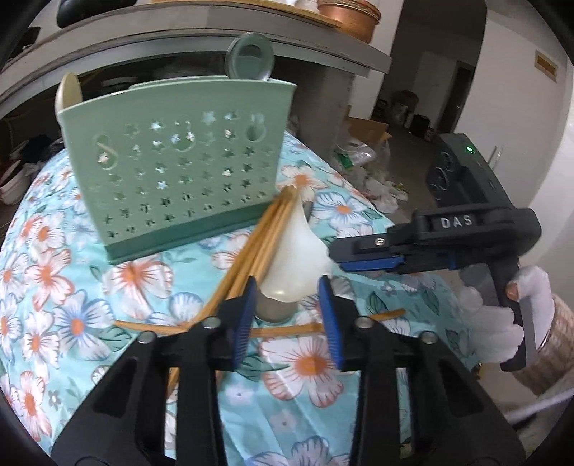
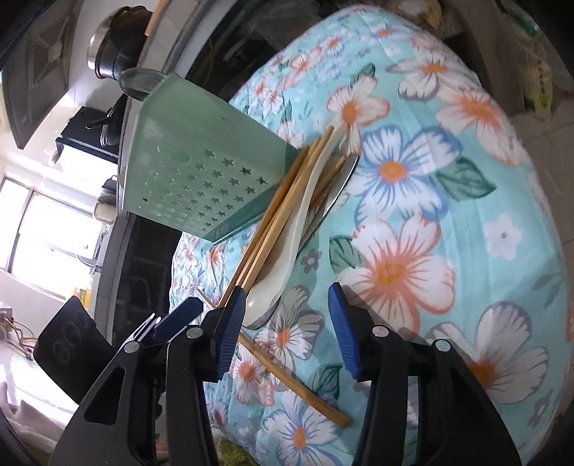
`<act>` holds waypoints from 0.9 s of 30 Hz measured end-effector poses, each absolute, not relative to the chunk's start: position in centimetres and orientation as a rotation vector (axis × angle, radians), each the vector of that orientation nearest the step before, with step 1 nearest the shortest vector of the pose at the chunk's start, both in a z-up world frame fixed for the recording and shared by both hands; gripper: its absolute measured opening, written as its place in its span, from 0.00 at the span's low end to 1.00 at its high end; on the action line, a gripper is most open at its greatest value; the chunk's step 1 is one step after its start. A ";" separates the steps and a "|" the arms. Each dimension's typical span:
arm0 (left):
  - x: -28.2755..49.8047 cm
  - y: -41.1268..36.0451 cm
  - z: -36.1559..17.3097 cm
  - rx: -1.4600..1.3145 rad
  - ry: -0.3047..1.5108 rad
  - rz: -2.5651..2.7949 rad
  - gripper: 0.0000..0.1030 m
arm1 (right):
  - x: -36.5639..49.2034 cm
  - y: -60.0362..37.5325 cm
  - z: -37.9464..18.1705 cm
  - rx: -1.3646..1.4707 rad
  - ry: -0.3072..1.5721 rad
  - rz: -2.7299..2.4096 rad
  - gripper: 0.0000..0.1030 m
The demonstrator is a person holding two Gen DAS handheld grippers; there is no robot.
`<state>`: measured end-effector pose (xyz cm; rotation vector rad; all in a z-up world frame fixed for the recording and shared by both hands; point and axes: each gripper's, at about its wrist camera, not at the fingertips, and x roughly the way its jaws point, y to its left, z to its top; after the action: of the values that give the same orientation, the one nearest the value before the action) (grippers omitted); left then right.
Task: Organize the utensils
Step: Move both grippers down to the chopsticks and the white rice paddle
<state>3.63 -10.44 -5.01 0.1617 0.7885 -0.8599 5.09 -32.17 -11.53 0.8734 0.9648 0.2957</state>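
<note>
A green star-punched utensil holder [image 1: 179,161] [image 2: 201,172] stands on the floral tablecloth [image 1: 305,362], with a round green ladle [image 1: 251,57] and a beige spoon [image 1: 68,93] sticking out of it. Against its base lean several chopsticks [image 1: 258,236] [image 2: 272,222], a white soup spoon [image 1: 297,258] [image 2: 287,243] and a metal spoon [image 1: 276,312] [image 2: 337,193]. One chopstick [image 1: 280,329] [image 2: 294,387] lies crosswise. My left gripper [image 1: 287,297] [image 2: 193,310] is open, the white spoon's bowl just past its tips. My right gripper [image 2: 287,297] [image 1: 335,258] is open, its left finger beside that bowl.
A gloved hand [image 1: 502,315] holds the right gripper's handle. A copper pot [image 1: 348,18] sits on the shelf behind the holder. A cardboard box and bags [image 1: 366,132] lie on the floor beyond the table. A woven basket [image 1: 552,344] stands at the right edge.
</note>
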 end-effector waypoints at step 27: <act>4.6 -11.9 -8.1 0.332 0.891 -0.805 0.07 | 5.8 -27.6 -8.2 0.147 0.977 0.140 0.35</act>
<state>4.56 -11.86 -8.05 0.3318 0.8910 -0.8052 5.79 -27.61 -8.22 0.1474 0.9766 0.1400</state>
